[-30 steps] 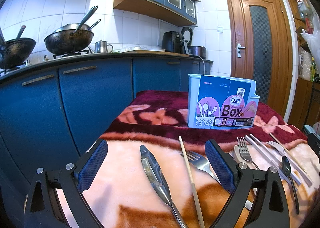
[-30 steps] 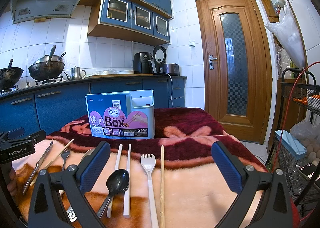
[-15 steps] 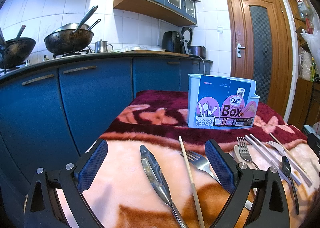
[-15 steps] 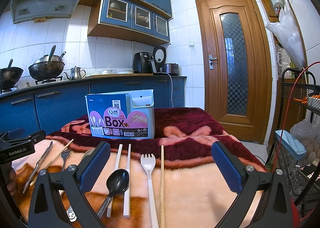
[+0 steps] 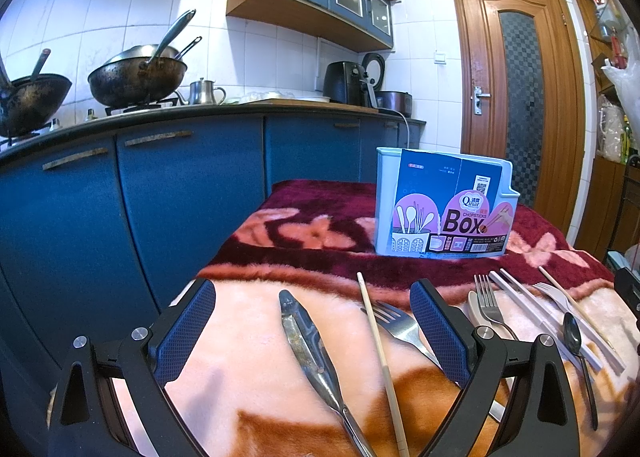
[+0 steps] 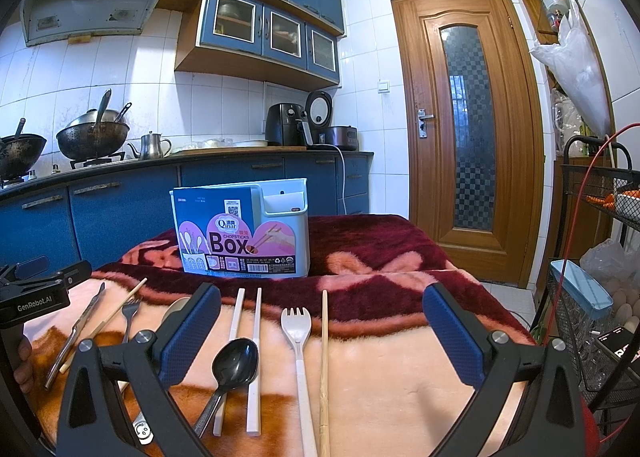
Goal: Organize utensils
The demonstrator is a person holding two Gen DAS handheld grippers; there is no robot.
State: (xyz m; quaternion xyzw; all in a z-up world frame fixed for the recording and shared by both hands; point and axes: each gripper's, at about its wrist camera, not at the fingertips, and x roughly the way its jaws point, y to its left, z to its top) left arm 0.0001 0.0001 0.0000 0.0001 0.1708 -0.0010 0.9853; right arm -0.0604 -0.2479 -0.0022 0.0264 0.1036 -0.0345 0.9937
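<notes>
Utensils lie in a loose row on a pink, orange and maroon floral fleece blanket (image 6: 400,369) covering the table.

Left wrist view: left gripper (image 5: 312,329) hovers low, blue-padded jaws spread wide, nothing held. Between the jaws: a tarnished metal knife (image 5: 308,349), a bamboo chopstick (image 5: 380,353) and a metal fork (image 5: 400,327), the chopstick crossing the fork's tines. Past the right jaw: a second metal fork (image 5: 490,303) lying over a cream plastic utensil (image 5: 474,307), a pair of white plastic chopsticks (image 5: 540,317), a dark spoon (image 5: 574,339).

Right wrist view: right gripper (image 6: 322,333) also spread wide, empty, above the cloth. Between its jaws, left to right: white chopsticks (image 6: 254,353), a black glossy spoon (image 6: 234,357) whose bowl sits between the two white sticks, a white plastic fork (image 6: 298,345), a second bamboo chopstick (image 6: 324,357). All point roughly toward the holder.

Pale blue plastic chopstick holder box with a printed "Box" sleeve (image 6: 244,229) stands upright on the maroon band, beyond the row, apart from every utensil.

Background: blue kitchen cabinets (image 6: 120,213), wooden door (image 6: 468,137).
</notes>
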